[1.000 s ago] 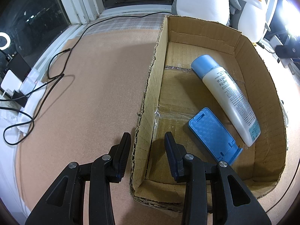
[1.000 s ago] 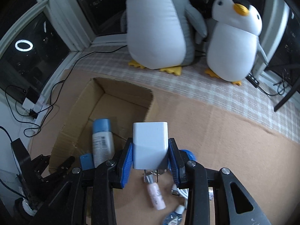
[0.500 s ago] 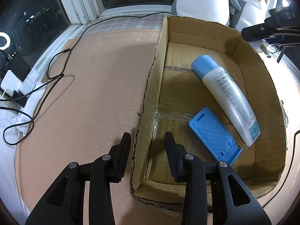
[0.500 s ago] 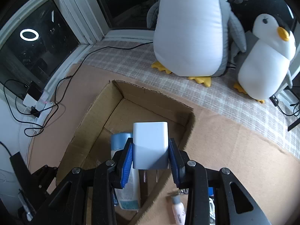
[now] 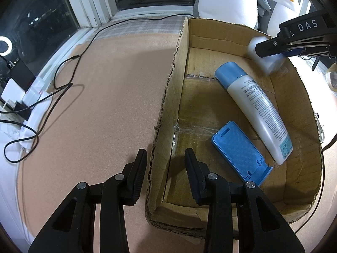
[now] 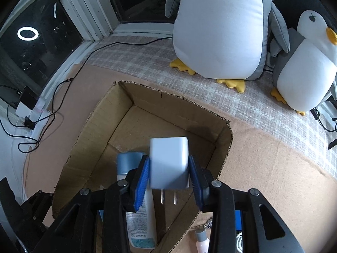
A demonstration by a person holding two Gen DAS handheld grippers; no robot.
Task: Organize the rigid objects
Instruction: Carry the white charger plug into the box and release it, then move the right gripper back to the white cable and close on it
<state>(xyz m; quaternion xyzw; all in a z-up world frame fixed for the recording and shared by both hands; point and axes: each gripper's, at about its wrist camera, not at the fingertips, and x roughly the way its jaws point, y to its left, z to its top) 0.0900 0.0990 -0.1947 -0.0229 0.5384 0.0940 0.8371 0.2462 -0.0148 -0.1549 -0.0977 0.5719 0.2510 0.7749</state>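
Note:
An open cardboard box (image 5: 166, 97) lies on the brown mat and holds a white bottle with a blue cap (image 5: 252, 107) and a flat blue phone stand (image 5: 240, 149). My left gripper (image 5: 165, 166) is open, its fingers on either side of the box's near left wall. My right gripper (image 6: 169, 174) is shut on a white plug charger (image 6: 168, 162), prongs down, held above the box interior. In the left wrist view the charger (image 5: 267, 61) hangs over the box's far right corner. The box (image 6: 147, 105) and bottle (image 6: 139, 210) also show in the right wrist view.
Two plush penguins (image 6: 221, 27) (image 6: 309, 67) sit on a checked cloth beyond the box. Black cables and a power strip (image 5: 27, 105) lie at the left edge. A small pink bottle (image 6: 202, 240) lies on the mat right of the box.
My right gripper has carried the charger left and forward, from the mat beside the box to over the box interior. The left gripper has not moved.

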